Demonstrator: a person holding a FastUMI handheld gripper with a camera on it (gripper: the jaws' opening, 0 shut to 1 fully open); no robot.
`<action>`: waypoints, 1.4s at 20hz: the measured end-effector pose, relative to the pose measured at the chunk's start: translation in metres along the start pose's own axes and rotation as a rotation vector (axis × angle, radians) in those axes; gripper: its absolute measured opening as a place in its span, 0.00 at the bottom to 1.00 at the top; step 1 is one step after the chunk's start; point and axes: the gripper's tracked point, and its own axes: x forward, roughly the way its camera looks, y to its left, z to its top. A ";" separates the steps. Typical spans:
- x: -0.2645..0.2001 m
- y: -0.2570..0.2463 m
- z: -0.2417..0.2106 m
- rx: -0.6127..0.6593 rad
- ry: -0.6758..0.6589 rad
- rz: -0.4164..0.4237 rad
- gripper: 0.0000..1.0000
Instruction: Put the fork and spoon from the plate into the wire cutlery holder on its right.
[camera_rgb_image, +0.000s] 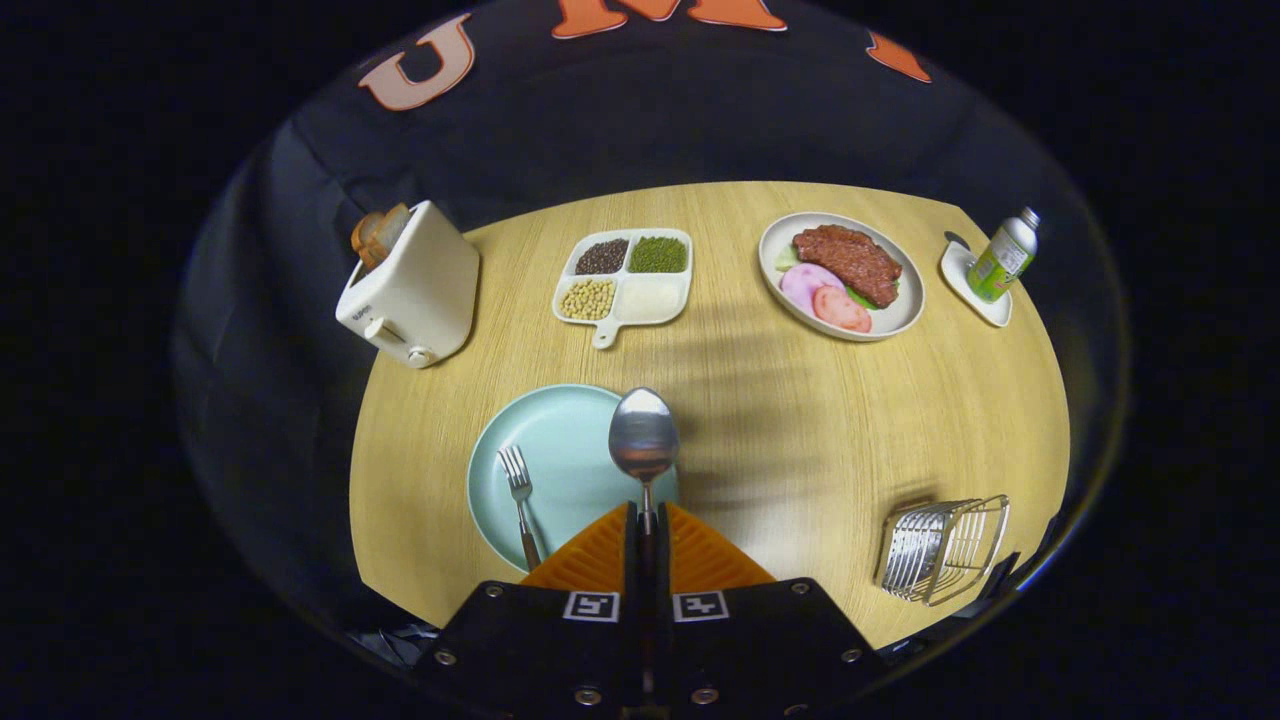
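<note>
The gripper (647, 520) is clamped on the spoon (644, 440) by its slim handle, bowl raised over the plate (560, 450); light, stiff, slippery metal. The fork (520, 500) lies on the plate, the wire cutlery holder (943, 548) well right.

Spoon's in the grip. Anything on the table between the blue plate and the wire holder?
No. In the gripper view only bare table lies between the plate and the wire cutlery holder. The hand-held gripper is shut on the spoon.
</note>
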 end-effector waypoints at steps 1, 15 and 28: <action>-0.009 -0.010 0.003 0.011 -0.018 -0.012 0.05; -0.085 -0.162 -0.037 0.196 -0.087 -0.208 0.05; -0.064 -0.214 -0.104 0.196 0.033 -0.237 0.05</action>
